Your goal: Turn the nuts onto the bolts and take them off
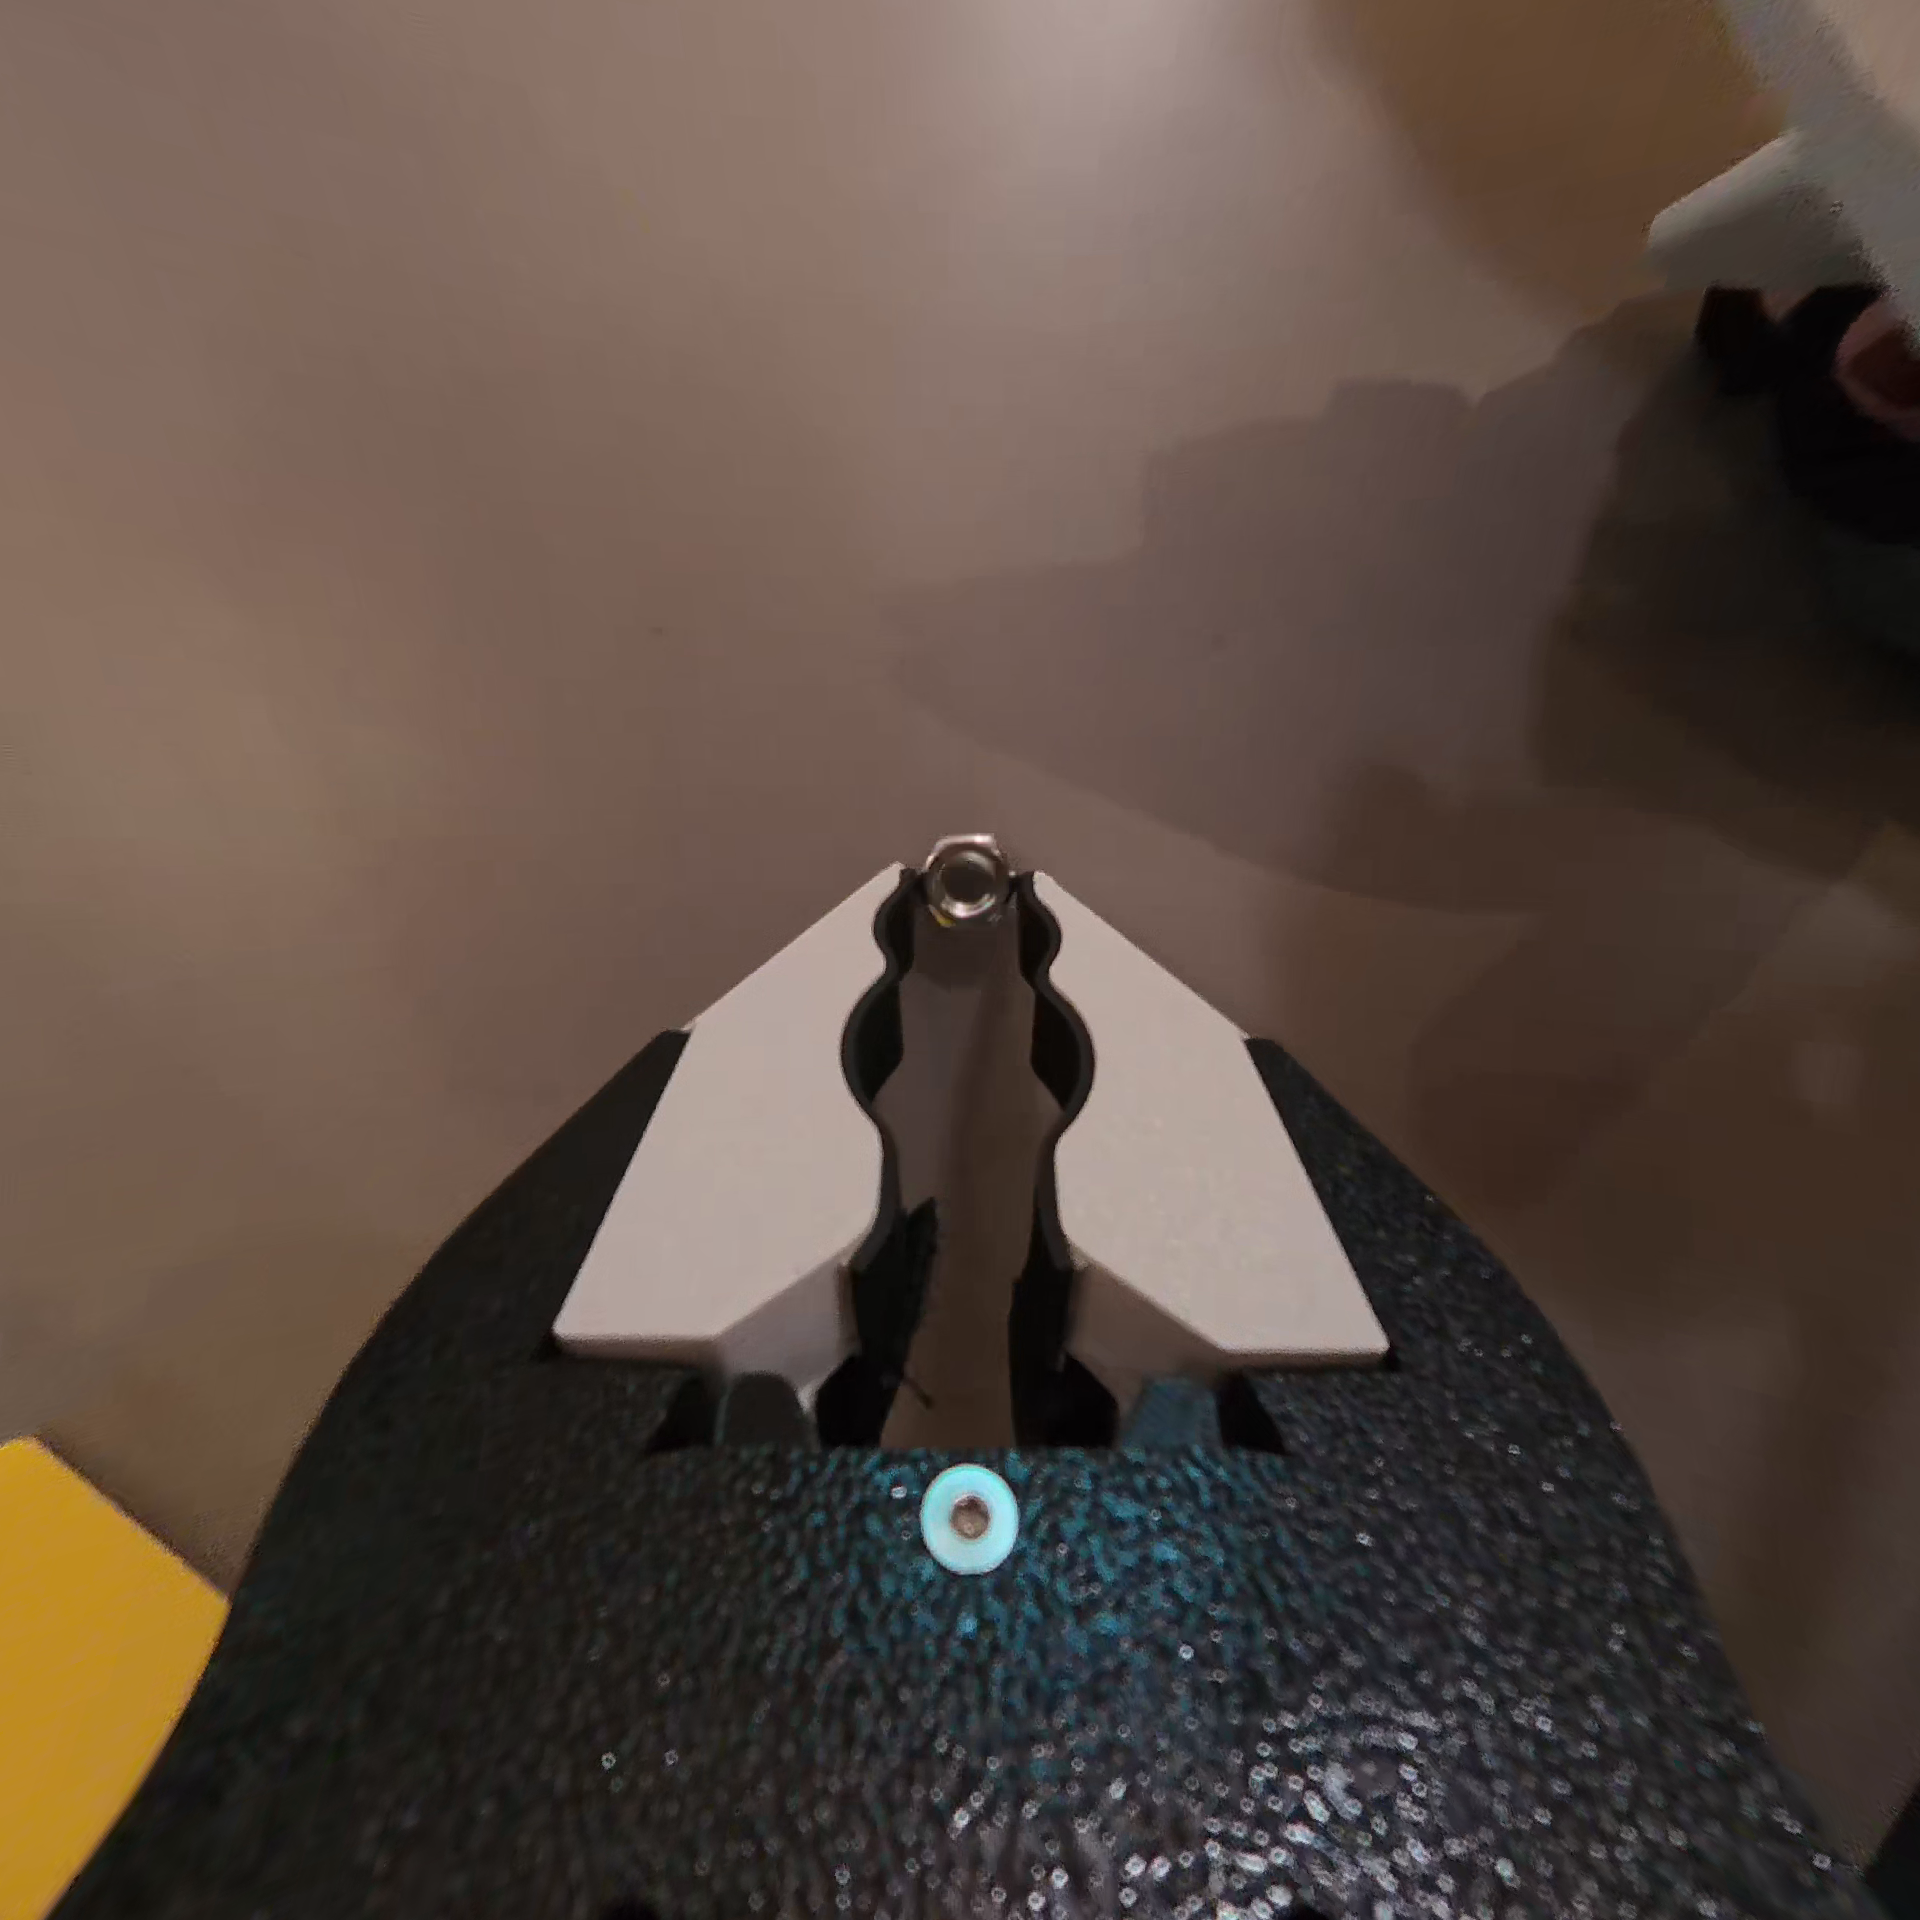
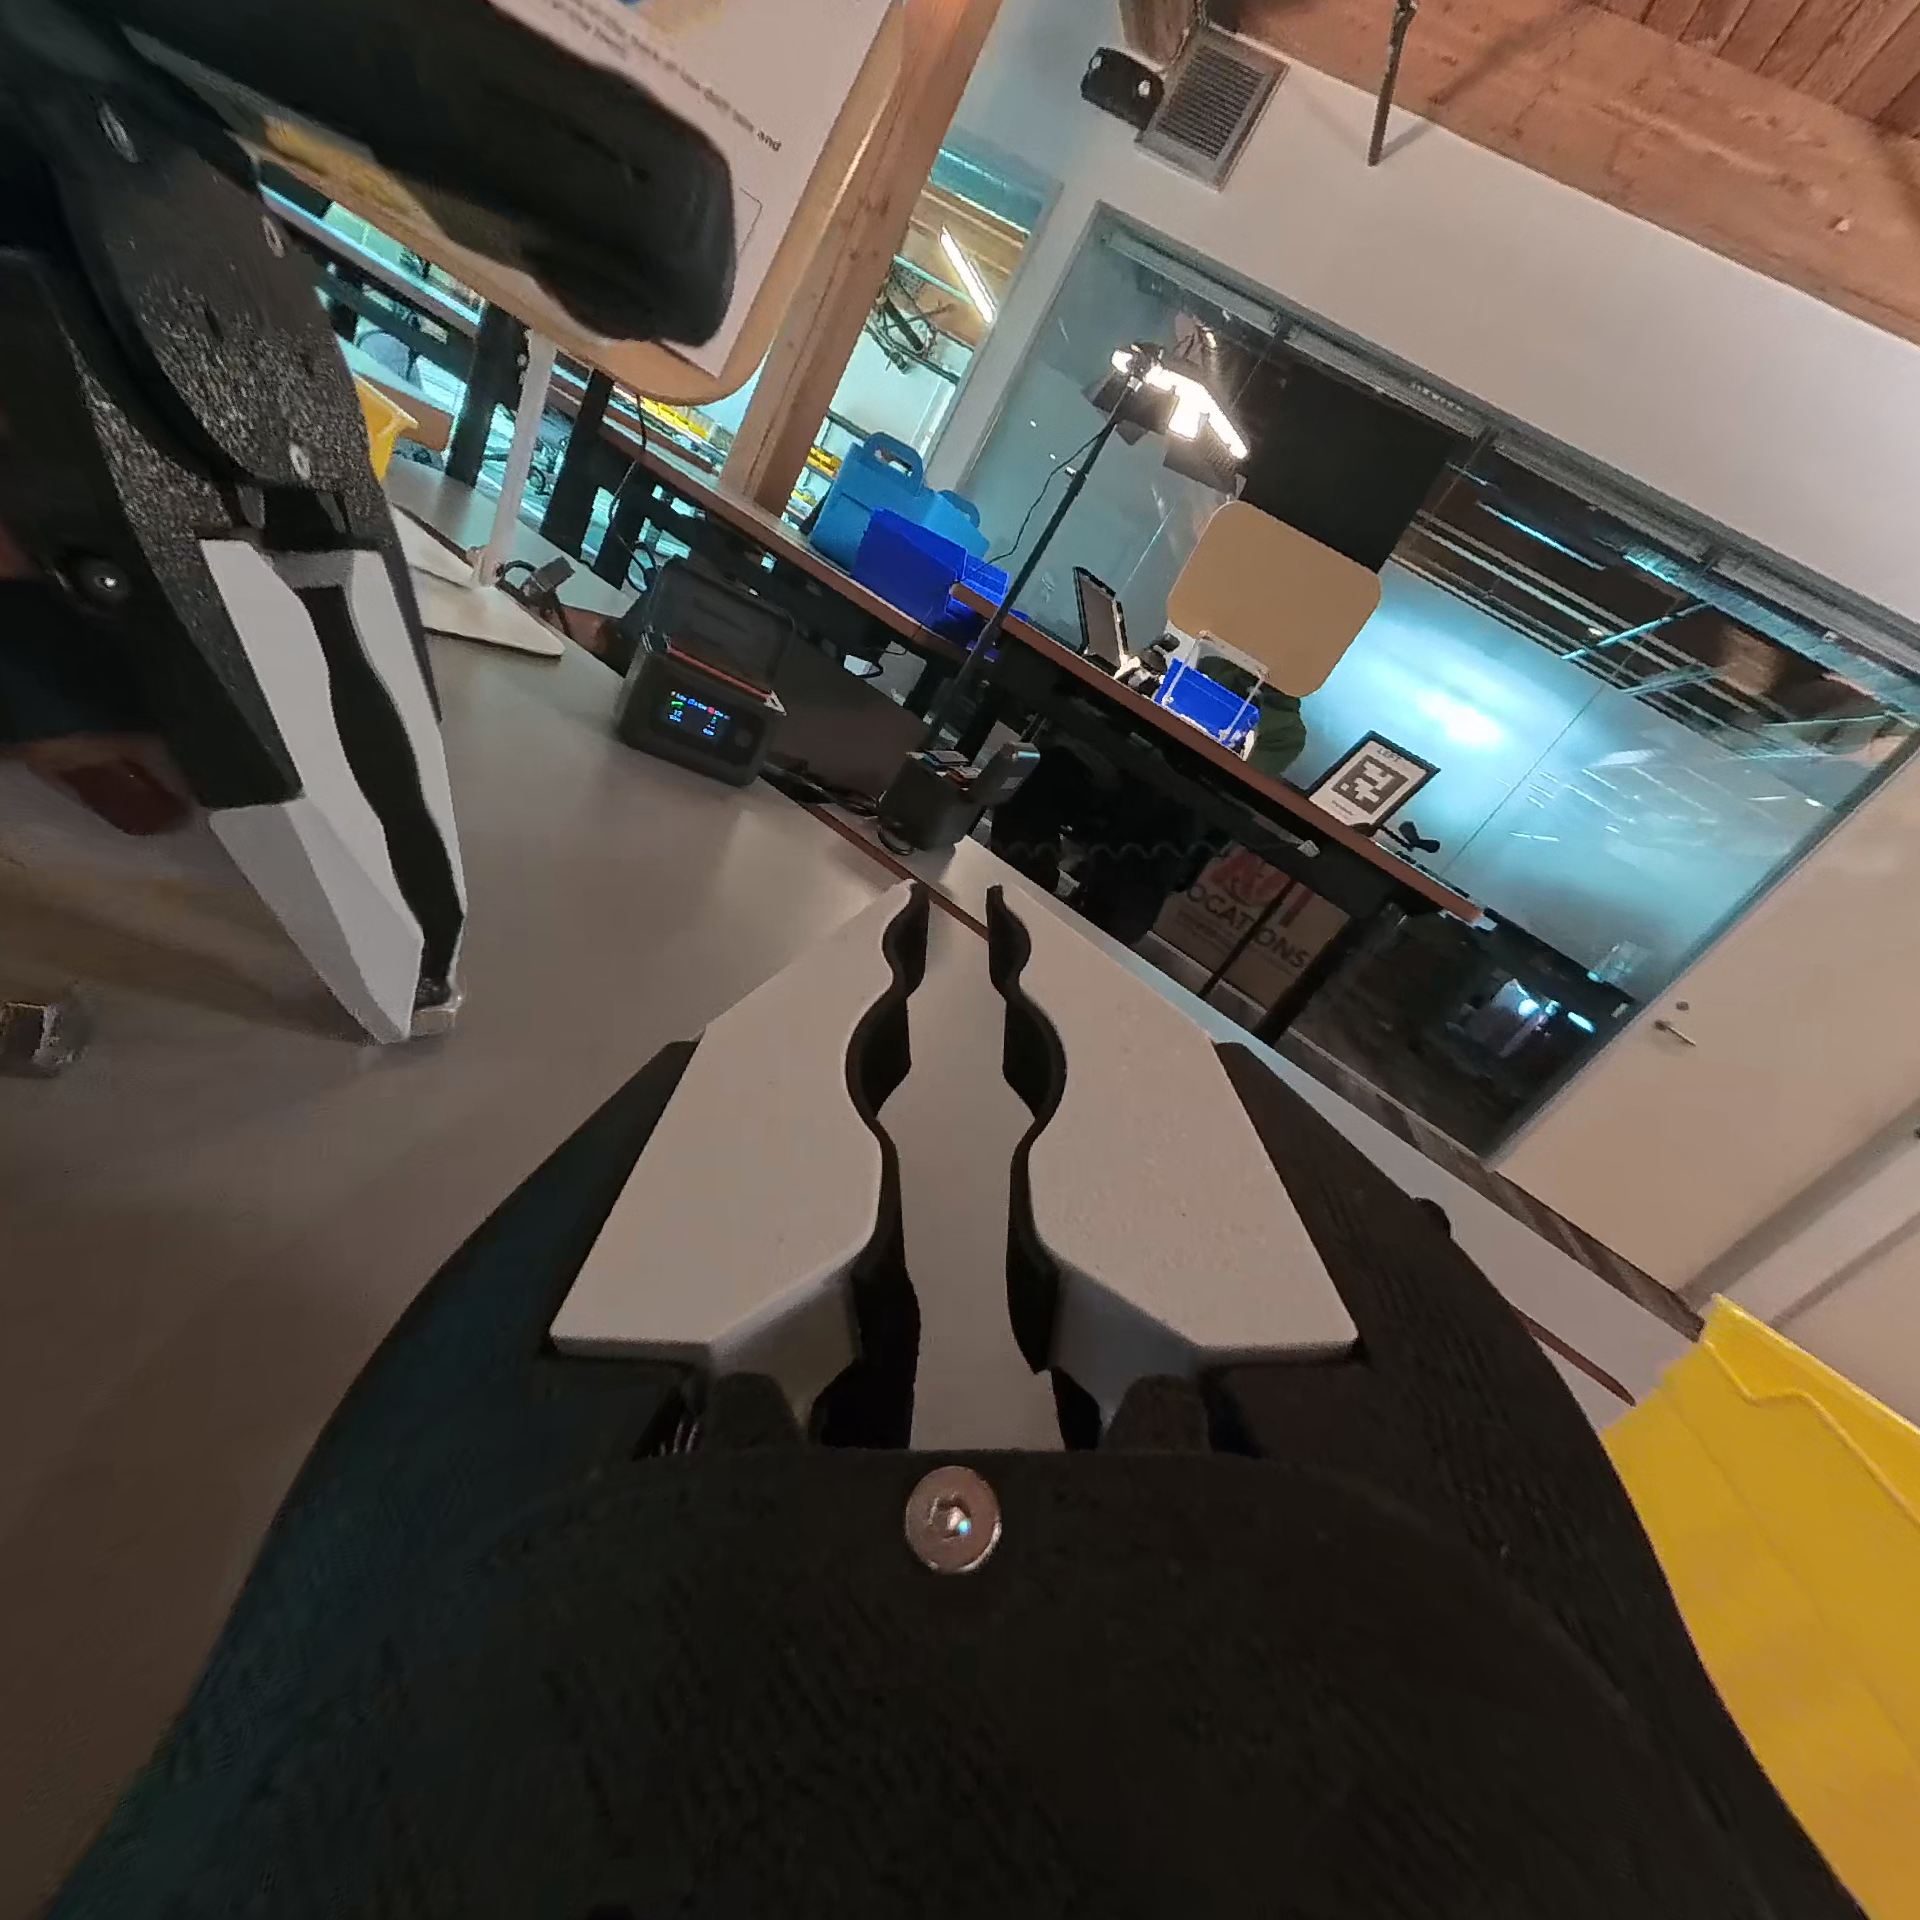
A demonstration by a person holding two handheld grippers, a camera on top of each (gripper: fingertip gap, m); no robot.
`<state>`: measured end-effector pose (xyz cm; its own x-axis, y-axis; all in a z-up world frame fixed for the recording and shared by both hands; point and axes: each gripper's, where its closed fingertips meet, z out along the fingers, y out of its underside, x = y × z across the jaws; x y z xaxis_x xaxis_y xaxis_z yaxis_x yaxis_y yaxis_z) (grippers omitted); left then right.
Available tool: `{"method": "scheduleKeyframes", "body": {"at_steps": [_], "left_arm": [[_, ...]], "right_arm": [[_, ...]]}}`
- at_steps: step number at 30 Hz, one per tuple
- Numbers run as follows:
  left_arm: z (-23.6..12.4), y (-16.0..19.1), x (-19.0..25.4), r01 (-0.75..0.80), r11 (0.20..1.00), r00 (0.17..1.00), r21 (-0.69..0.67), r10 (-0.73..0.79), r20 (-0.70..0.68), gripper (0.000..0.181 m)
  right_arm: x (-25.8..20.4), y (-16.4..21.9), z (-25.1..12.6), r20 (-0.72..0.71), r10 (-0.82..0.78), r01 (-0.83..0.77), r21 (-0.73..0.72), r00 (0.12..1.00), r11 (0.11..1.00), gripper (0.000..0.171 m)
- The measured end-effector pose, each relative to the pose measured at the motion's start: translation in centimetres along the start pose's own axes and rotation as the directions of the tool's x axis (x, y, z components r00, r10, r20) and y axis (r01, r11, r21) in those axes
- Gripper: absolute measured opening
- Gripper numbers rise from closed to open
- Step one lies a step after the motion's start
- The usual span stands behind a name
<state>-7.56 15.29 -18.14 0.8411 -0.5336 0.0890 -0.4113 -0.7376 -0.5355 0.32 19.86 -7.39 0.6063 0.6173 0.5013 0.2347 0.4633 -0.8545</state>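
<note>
In the left wrist view my left gripper (image 1: 961, 888) points down at the grey table (image 1: 520, 520). It is shut on a small silver hex nut (image 1: 961, 883), held at the very fingertips and seen end-on. I cannot tell whether a bolt sits in it. My left gripper also shows in the right wrist view (image 2: 431, 987), with its tips close to the table. My right gripper (image 2: 956, 904) is held low over the table (image 2: 623, 883). Its jaws stand a narrow gap apart with nothing between them. A small metal part (image 2: 42, 1029) lies on the table at the far left.
A yellow bin shows at the lower left of the left wrist view (image 1: 83, 1662) and at the lower right of the right wrist view (image 2: 1787, 1558). A dark box with a small screen (image 2: 701, 696) and a white stand base (image 2: 488, 613) sit farther back. Blue boxes (image 2: 904, 520) stand on the tables behind. The tips of one gripper are about 15 cm away from the tips of the other.
</note>
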Motion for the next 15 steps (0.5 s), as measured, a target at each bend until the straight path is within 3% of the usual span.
{"method": "scheduleKeyframes", "body": {"at_steps": [1, 3, 7, 11, 15], "left_arm": [[0.0, -0.3, 0.0, 0.010, 1.000, 1.000, 0.028, -0.009, -0.003, 0.017], [-0.2, -0.8, -0.2, 0.032, 0.997, 0.999, 0.072, -0.033, 0.015, 0.022], [-2.1, -1.9, -1.0, 0.011, 0.970, 0.993, 0.241, -0.038, 0.109, 0.056], [-6.0, -3.3, -1.5, -0.135, 0.826, 0.967, 0.547, -0.011, 0.256, 0.055], [-7.8, -2.9, -0.7, -0.213, 0.671, 0.953, 0.710, -0.016, 0.301, 0.050]], "right_arm": [[0.0, 0.0, 0.1, 0.001, -0.003, 0.003, -0.001, 1.000, 1.000, 0.010], [0.1, 0.4, 0.4, -0.011, -0.016, 0.016, -0.020, 1.000, 1.000, 0.009], [-0.5, 0.2, 0.4, 0.022, -0.043, 0.043, -0.003, 0.999, 0.999, 0.010], [-1.9, -0.2, 0.3, 0.133, -0.018, 0.015, 0.022, 0.991, 1.000, 0.011], [-4.4, 0.5, 0.4, 0.300, -0.053, 0.061, -0.019, 0.953, 0.998, 0.017]]}}
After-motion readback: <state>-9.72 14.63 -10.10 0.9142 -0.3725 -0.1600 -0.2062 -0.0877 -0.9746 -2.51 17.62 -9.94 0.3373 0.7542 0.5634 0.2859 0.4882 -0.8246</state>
